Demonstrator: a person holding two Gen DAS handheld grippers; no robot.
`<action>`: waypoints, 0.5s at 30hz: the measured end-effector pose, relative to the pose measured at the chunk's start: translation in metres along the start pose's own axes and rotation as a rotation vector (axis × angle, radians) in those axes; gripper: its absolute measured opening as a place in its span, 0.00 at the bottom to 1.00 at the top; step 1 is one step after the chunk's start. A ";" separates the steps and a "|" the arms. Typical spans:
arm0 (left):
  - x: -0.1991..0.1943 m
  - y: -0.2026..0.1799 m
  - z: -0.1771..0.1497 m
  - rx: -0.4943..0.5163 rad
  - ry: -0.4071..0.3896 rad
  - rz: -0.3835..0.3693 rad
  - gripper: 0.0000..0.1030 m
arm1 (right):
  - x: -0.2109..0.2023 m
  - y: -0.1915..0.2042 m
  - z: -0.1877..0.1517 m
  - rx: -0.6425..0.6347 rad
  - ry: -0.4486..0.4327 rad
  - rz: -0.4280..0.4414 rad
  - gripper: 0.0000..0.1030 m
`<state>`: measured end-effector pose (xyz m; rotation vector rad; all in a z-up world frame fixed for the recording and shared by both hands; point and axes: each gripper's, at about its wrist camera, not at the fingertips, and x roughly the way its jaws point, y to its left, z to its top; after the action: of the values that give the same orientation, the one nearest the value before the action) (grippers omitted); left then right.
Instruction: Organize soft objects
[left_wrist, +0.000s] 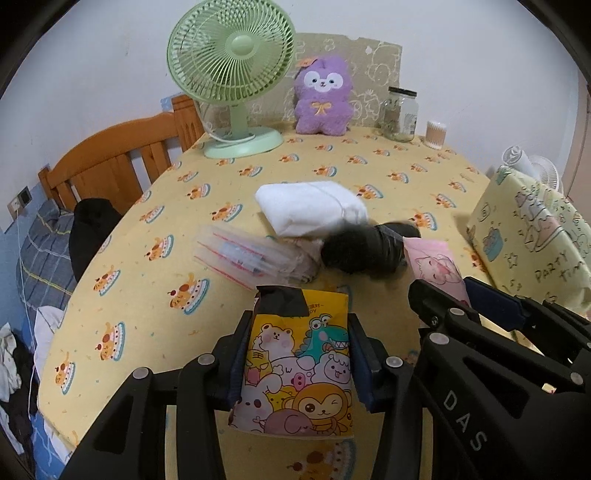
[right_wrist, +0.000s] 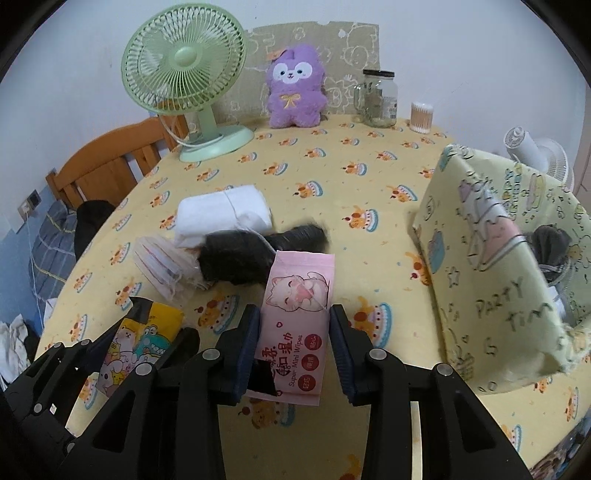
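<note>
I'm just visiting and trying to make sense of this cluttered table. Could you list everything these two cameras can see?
Fan: one, pale green, back left of the table.
Plush toy: one, purple, back centre against a patterned board.
Glass jar: one, clear with dark lid, right of the plush.
Cotton swab tub: one, right of the jar.
Folded cloth: one, white, mid-table.
Dark roll: one, black, in front of the cloth.
Face masks: a clear packet, left of the roll.
Fabric bin: one, pale yellow, right side.
Yellow pack: one, cartoon animals, in the left gripper.
Pink wipes pack: one, in the right gripper.
</note>
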<state>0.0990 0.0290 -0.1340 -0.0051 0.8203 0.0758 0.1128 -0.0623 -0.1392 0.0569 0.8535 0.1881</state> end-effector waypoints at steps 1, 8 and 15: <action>-0.002 -0.001 0.000 0.002 -0.004 -0.002 0.47 | -0.003 -0.001 0.000 0.003 -0.004 0.001 0.40; -0.018 -0.009 0.006 0.016 -0.037 -0.012 0.47 | -0.020 -0.007 0.004 0.022 -0.032 0.008 0.40; -0.035 -0.017 0.016 0.021 -0.079 -0.030 0.47 | -0.039 -0.012 0.014 0.034 -0.067 0.012 0.41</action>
<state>0.0883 0.0107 -0.0980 0.0055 0.7418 0.0388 0.1004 -0.0814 -0.1027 0.0991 0.7902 0.1819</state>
